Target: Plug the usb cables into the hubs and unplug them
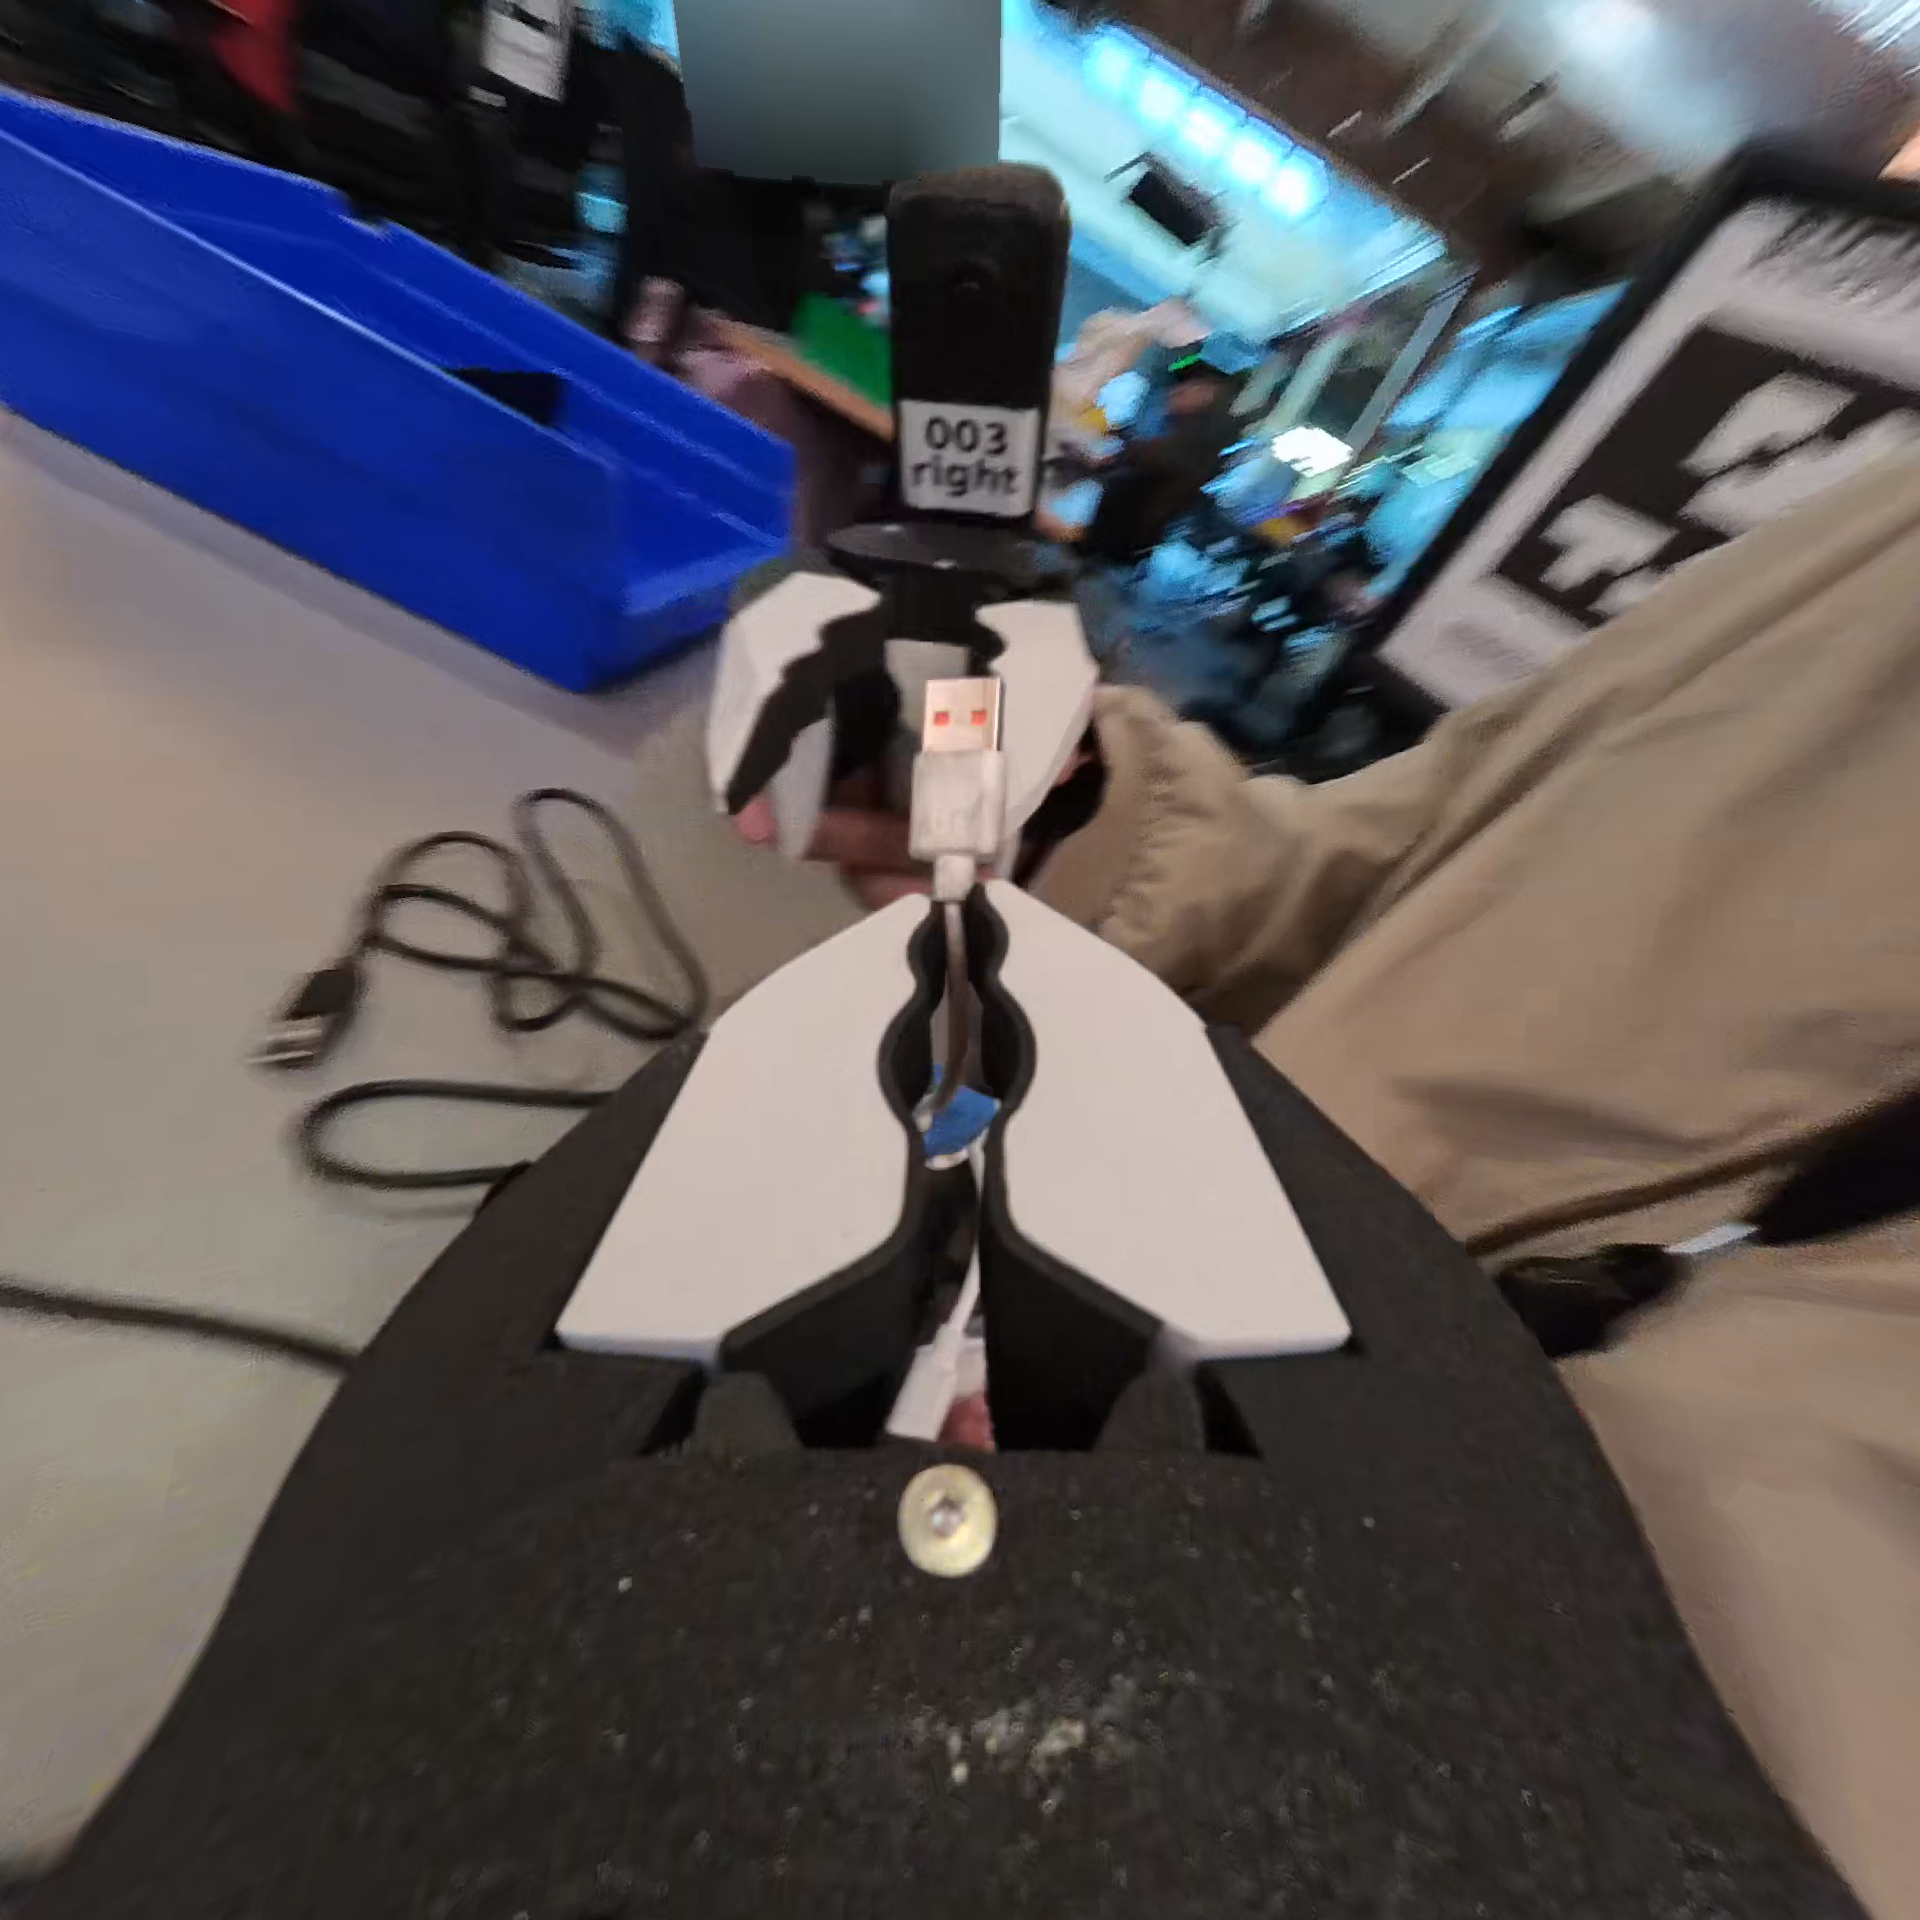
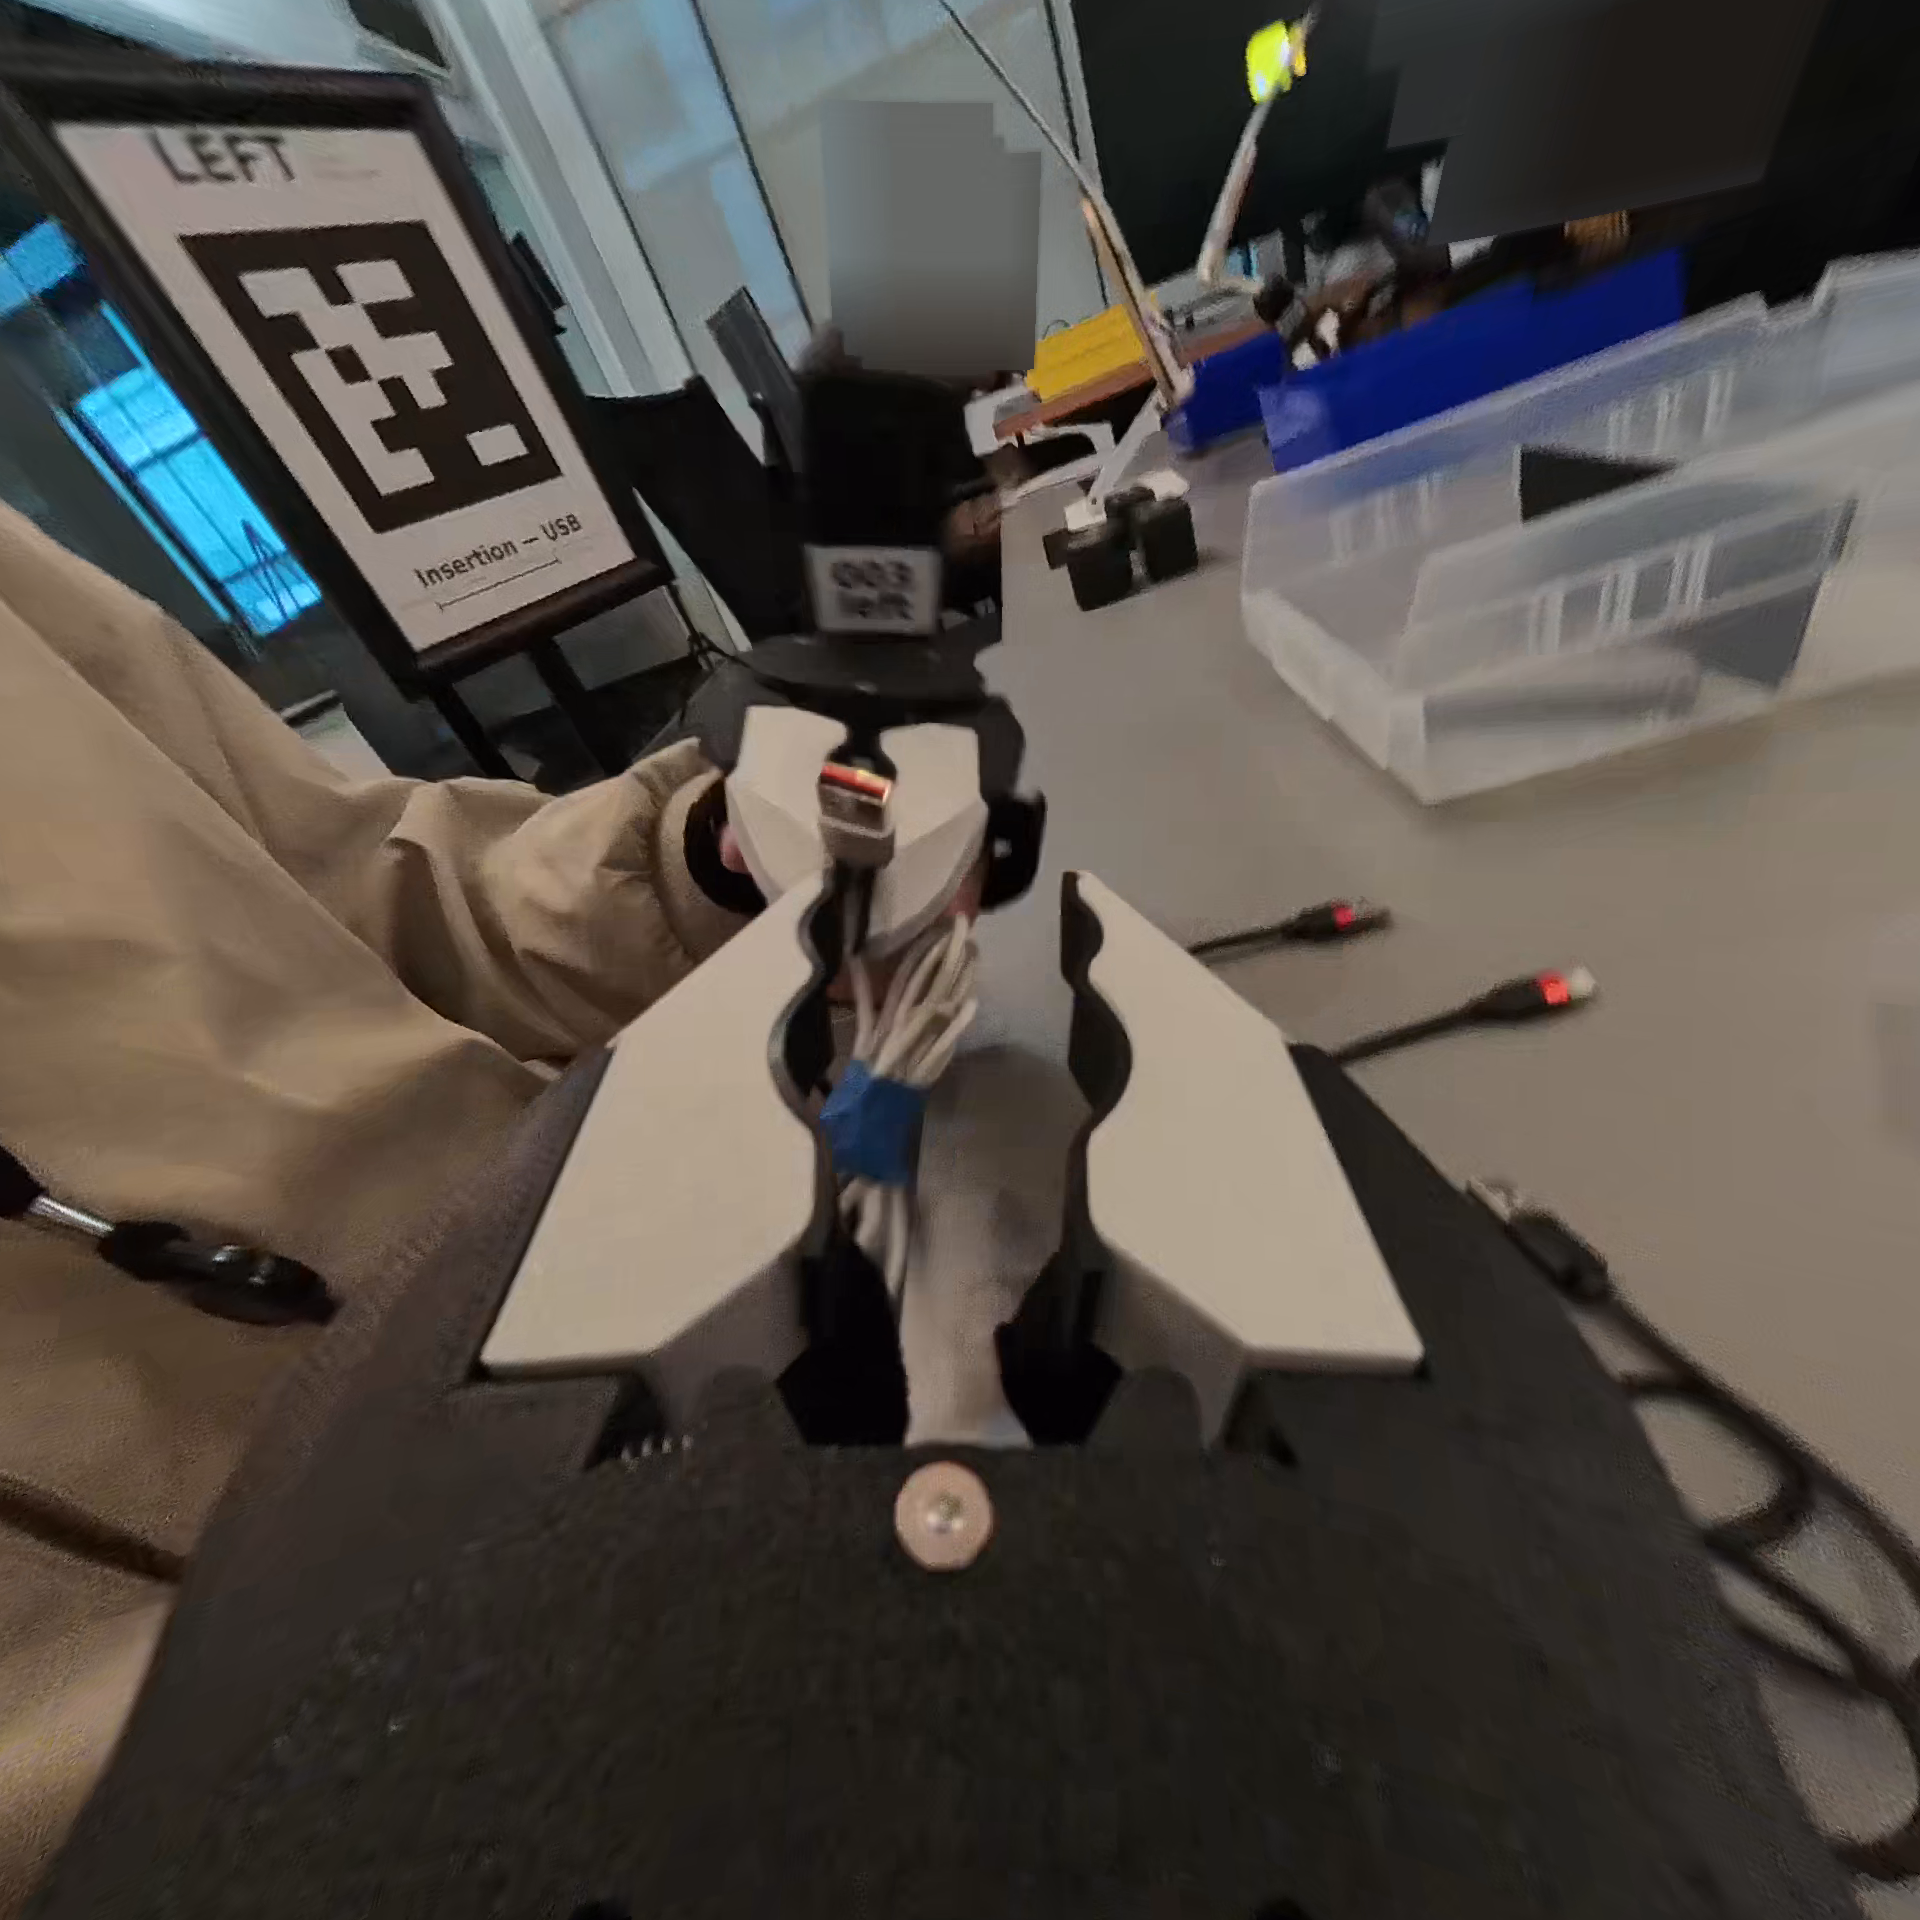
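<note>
The left gripper (image 1: 956,914) is pressed together on the cord of a white USB cable (image 1: 958,769), pinching it just behind the plug so that the metal connector stands upright above the fingertips, its long axis running straight on from the fingers. Facing it, the right gripper (image 2: 940,894) is spread, holding nothing; in the right wrist view the cable's bundled length, bound with blue tape (image 2: 871,1127), hangs between its parted fingers, close against the left one. The plug is thus already in the left gripper, and the right is the free one nearest it. No hub can be made out in either view, so the way to a port cannot be told. On the grey bench (image 1: 156,727) a black cable (image 1: 468,987) lies coiled to the left, two red-tipped cables (image 2: 1496,1003) to the right; a blue bin (image 1: 364,416) and clear bins (image 2: 1558,582) sit towards the far edge.
</note>
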